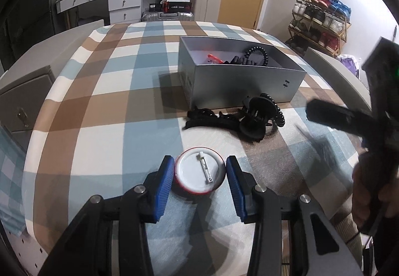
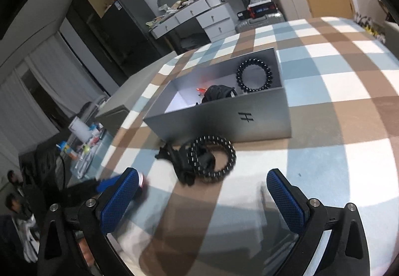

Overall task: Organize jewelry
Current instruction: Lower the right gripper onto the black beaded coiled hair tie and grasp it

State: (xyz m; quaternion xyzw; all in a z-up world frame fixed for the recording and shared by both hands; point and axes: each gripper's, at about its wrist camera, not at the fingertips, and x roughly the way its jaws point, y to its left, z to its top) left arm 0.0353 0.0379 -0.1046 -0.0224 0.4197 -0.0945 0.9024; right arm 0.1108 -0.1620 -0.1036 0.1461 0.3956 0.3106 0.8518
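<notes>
A round pin badge is lying back-up between the blue pads of the left tongs, which are sitting nearly closed around it. It is showing a white back, red rim and pin clasp. Only the right view is showing the right tongs gaping wide, empty, with black hair ties ahead before the grey box.

We count one open grey cardboard box on the checked cloth. Inside it lies one black spiral hair tie; a second lies just before it. One round white pin badge sits nearer us.
</notes>
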